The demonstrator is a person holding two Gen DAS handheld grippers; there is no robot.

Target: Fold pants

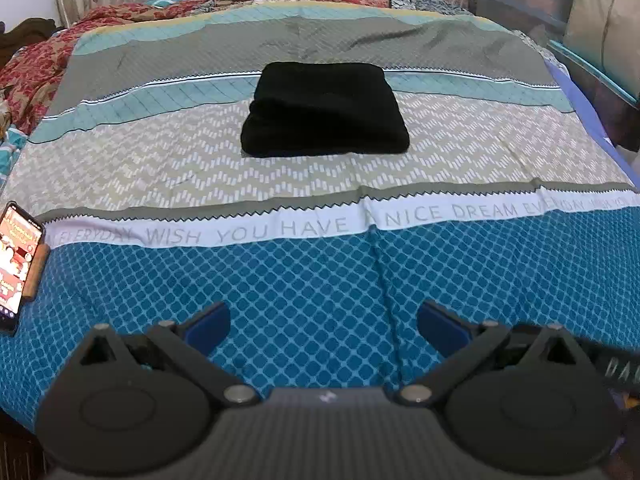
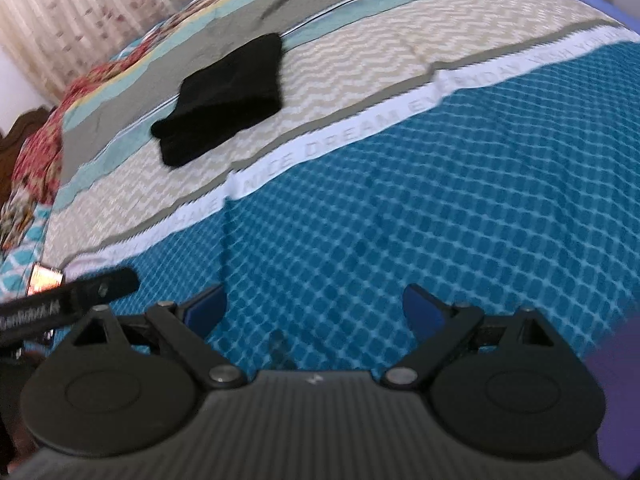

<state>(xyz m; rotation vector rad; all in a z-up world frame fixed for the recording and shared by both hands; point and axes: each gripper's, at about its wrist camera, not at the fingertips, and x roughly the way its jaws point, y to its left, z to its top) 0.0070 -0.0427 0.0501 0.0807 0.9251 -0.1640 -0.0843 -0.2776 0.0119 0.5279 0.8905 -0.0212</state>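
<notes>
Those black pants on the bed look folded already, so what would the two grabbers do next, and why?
Probably nothing more than pull back and stop. The black pants lie as a compact folded bundle on the bedspread. Both the left gripper and the right gripper are well short of them, jaws open and holding nothing. At most, tidy the slightly uneven left edge.

My pants (image 1: 325,110) are plain black. The bedsheet (image 1: 320,276) goes blue diamond grid, white lettered band, beige zigzags, teal and grey stripes. My gripper pads (image 1: 208,326) are blue, and the blanket (image 1: 36,64) is red floral.
</notes>
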